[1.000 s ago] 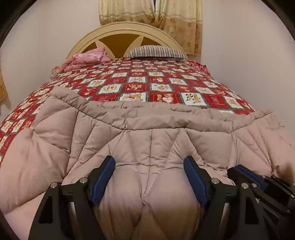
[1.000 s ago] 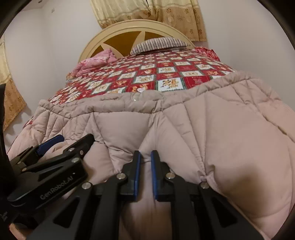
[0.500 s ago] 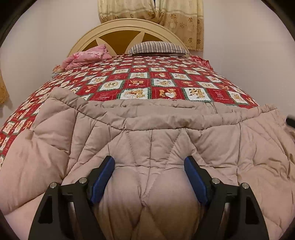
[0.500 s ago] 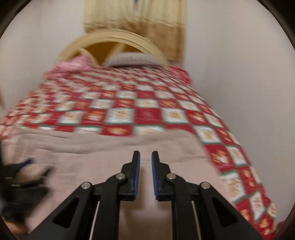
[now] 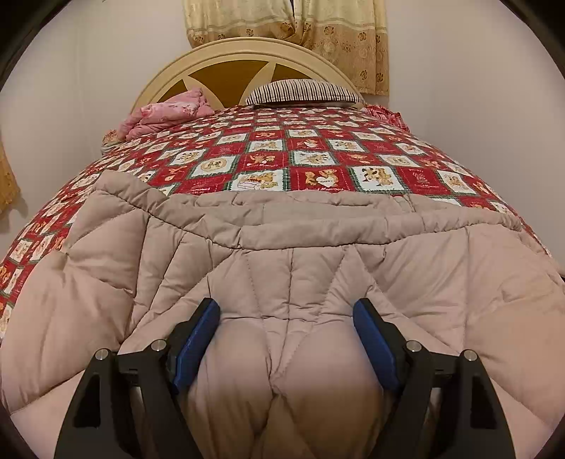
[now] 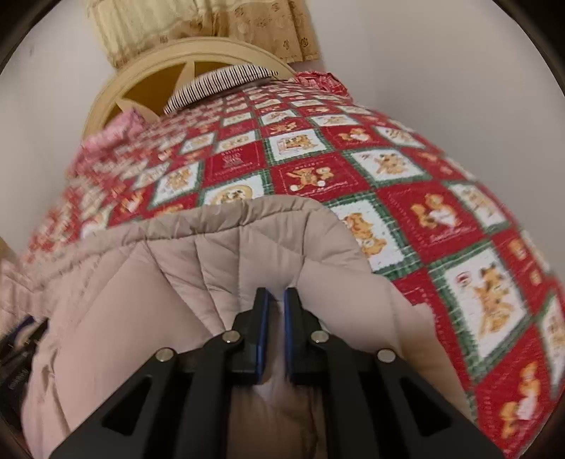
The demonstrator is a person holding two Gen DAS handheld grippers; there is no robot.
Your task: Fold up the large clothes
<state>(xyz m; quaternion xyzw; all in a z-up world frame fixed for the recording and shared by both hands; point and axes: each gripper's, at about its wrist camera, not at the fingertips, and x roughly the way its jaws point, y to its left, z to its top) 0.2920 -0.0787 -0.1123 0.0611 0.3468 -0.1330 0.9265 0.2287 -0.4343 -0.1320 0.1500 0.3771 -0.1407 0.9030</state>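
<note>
Pale walls close in behind a bed with a rounded cream headboard (image 5: 243,53), and yellow patterned curtains (image 5: 339,31) hang at the top of both views. Across the mattress lies a red patchwork bedspread (image 5: 310,155) printed with teddy bears; a striped pillow (image 5: 300,92) sits at its far end, with a crumpled pink cloth (image 5: 166,114) to its left in the left wrist view. Over the lower half of both frames spreads the beige quilted comforter (image 5: 293,254), its doubled edge running across the middle of the left wrist view. At the bottom centre of that view the left gripper (image 5: 286,339) stands wide, a thick puffed bulge of the comforter filling the space between its blue pads; whether the pads actually press on it cannot be told. In the right wrist view, blurred towards the left side, the right gripper (image 6: 275,326) sits at bottom centre with its jaws having just closed further to a narrow slit, pinching a fold of the comforter (image 6: 219,268) whose rounded corner lies just ahead of them, the bedspread (image 6: 406,197) bare to the right.
</note>
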